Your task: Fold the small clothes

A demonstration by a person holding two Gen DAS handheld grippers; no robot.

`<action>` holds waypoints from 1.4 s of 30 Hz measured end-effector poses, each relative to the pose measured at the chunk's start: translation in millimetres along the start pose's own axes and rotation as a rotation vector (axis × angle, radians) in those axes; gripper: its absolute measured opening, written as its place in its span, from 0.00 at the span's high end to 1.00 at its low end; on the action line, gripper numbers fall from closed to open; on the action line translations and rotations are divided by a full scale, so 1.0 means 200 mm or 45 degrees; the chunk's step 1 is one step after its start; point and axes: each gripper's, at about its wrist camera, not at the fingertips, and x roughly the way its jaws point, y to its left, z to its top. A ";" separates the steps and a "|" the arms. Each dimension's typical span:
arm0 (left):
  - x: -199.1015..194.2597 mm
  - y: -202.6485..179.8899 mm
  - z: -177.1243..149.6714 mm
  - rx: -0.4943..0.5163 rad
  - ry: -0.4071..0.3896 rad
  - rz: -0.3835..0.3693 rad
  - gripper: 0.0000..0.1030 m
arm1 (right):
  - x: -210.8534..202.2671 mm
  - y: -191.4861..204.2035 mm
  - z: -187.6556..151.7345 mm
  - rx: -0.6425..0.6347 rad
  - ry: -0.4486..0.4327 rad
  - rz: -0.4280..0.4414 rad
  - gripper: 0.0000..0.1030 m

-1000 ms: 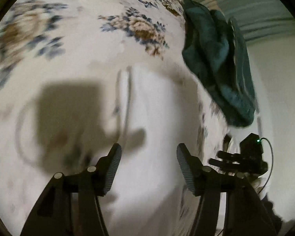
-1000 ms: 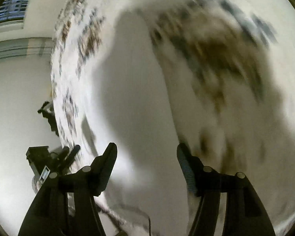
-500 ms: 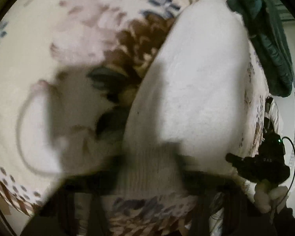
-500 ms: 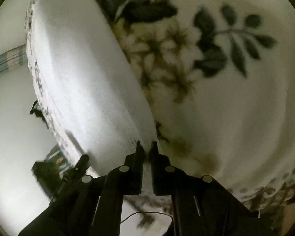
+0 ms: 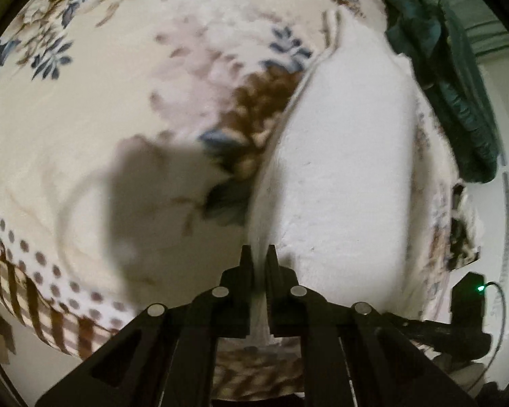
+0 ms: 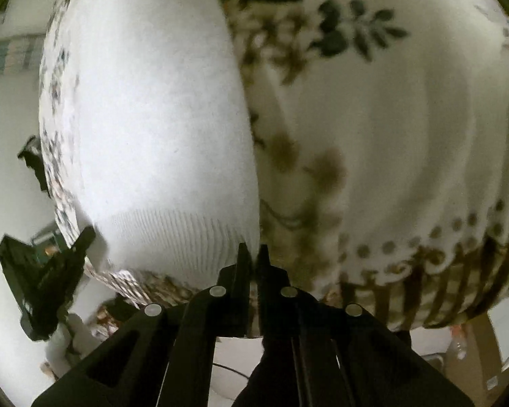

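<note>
A white knit garment (image 5: 342,176) lies flat on a floral bed cover (image 5: 85,108). My left gripper (image 5: 258,254) is shut on its near left corner, with white cloth running up between the fingers. In the right wrist view the same garment (image 6: 152,118) shows its ribbed hem near me. My right gripper (image 6: 252,252) is shut on the hem's right corner.
A dark green garment (image 5: 451,78) lies bunched at the far right edge of the bed. The other gripper shows at the bed's edge in each view, as a black shape with a green light (image 5: 468,291) and as a black shape (image 6: 40,271). The cover's brown patterned border (image 6: 424,278) hangs near me.
Both grippers were open above the garment a second ago. They have come down to its near edge and shut on the two corners.
</note>
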 end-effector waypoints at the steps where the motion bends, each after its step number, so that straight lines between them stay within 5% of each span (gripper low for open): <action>1: 0.04 0.02 0.01 0.000 0.013 0.024 0.97 | 0.04 0.01 0.01 -0.019 0.005 -0.025 0.97; 4: 0.15 0.12 0.03 -0.073 0.084 -0.093 0.93 | 0.17 -0.03 0.07 -0.036 0.072 -0.064 0.94; 6: 0.15 0.14 0.04 -0.106 0.096 -0.137 0.90 | 0.19 -0.04 0.11 -0.016 0.126 0.002 0.73; 8: 0.12 0.16 0.04 -0.115 0.067 -0.184 0.59 | 0.14 -0.04 0.12 -0.017 0.118 0.082 0.52; 10: 0.10 0.19 0.03 -0.142 0.040 -0.272 0.40 | 0.09 -0.06 0.12 -0.025 0.094 0.159 0.44; 12: 0.14 0.21 0.04 -0.205 0.038 -0.378 0.40 | 0.09 -0.11 0.12 -0.001 0.091 0.232 0.38; 18: 0.36 0.04 0.08 -0.156 0.152 -0.501 0.40 | 0.27 -0.20 0.17 0.153 0.157 0.471 0.38; 22: 0.39 -0.10 0.06 -0.042 0.141 -0.448 0.44 | 0.38 -0.20 0.15 0.242 0.153 0.605 0.37; 24: 0.38 -0.15 0.06 -0.012 0.135 -0.421 0.89 | 0.40 -0.18 0.14 0.268 0.137 0.632 0.41; 25: 0.38 -0.15 0.06 -0.014 0.137 -0.401 0.88 | 0.40 -0.18 0.13 0.280 0.130 0.637 0.49; 26: 0.36 -0.16 0.06 -0.022 0.127 -0.394 0.89 | 0.40 -0.17 0.12 0.289 0.131 0.646 0.76; 27: 0.35 -0.17 0.07 -0.031 0.121 -0.378 0.89 | 0.40 -0.17 0.12 0.293 0.132 0.657 0.84; 34: 0.18 -0.26 0.13 -0.046 0.106 -0.378 0.89 | 0.15 -0.03 0.13 0.275 0.046 0.756 0.86; 38: 0.04 -0.44 0.34 0.019 0.024 -0.446 0.89 | -0.08 0.15 0.28 0.208 -0.049 0.809 0.86; 42: -0.02 -0.63 0.71 0.046 -0.097 -0.525 0.89 | -0.34 0.32 0.62 0.141 -0.173 0.857 0.86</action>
